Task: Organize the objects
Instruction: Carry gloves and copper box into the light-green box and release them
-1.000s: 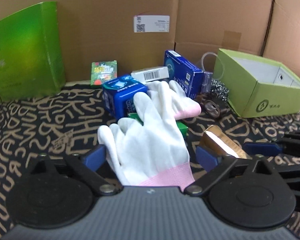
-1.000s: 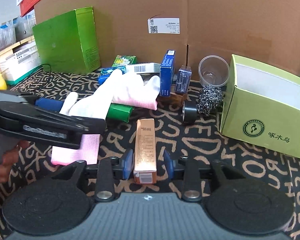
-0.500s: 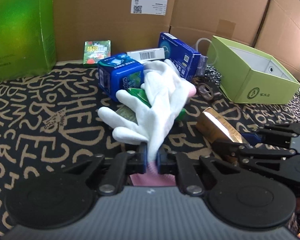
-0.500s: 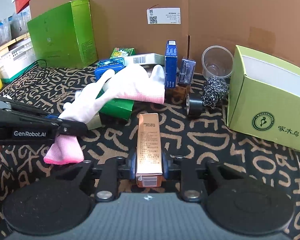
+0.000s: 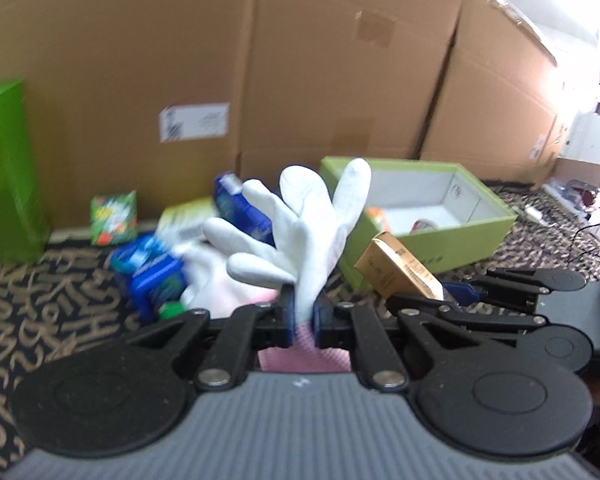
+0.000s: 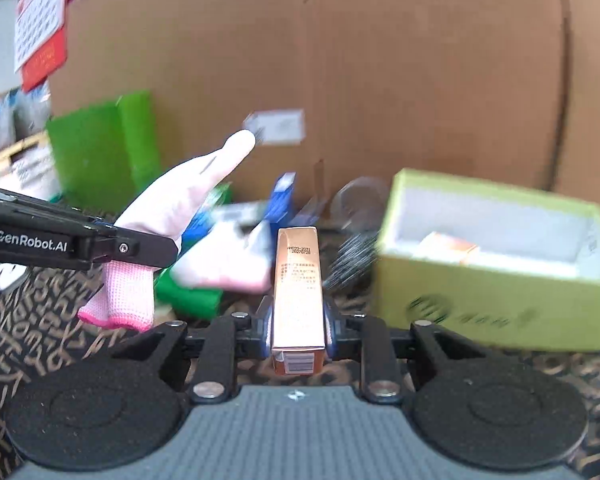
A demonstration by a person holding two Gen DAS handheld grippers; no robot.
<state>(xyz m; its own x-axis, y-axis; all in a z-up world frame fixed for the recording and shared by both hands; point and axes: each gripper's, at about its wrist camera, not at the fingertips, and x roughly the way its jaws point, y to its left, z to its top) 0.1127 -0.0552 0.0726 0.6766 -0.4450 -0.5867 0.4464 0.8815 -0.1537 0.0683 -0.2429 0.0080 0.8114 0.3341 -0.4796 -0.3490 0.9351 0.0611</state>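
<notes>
Sorting is midway: left gripper (image 5: 304, 318) clamps a white glove (image 5: 312, 236), right gripper (image 6: 298, 334) clamps a gold carton (image 6: 298, 284); green box (image 6: 500, 304) at two o'clock holds some items, clutter remains at eleven.

White glove (image 5: 312, 236), pink cuff; gold carton (image 6: 298, 284); lime-green box (image 5: 432, 236), white inside; table (image 5: 40, 292) black with tan letters.

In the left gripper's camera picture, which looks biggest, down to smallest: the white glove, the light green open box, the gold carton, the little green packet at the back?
1. Light green open box
2. White glove, though nearness to the camera enlarges it
3. Gold carton
4. Little green packet
</notes>
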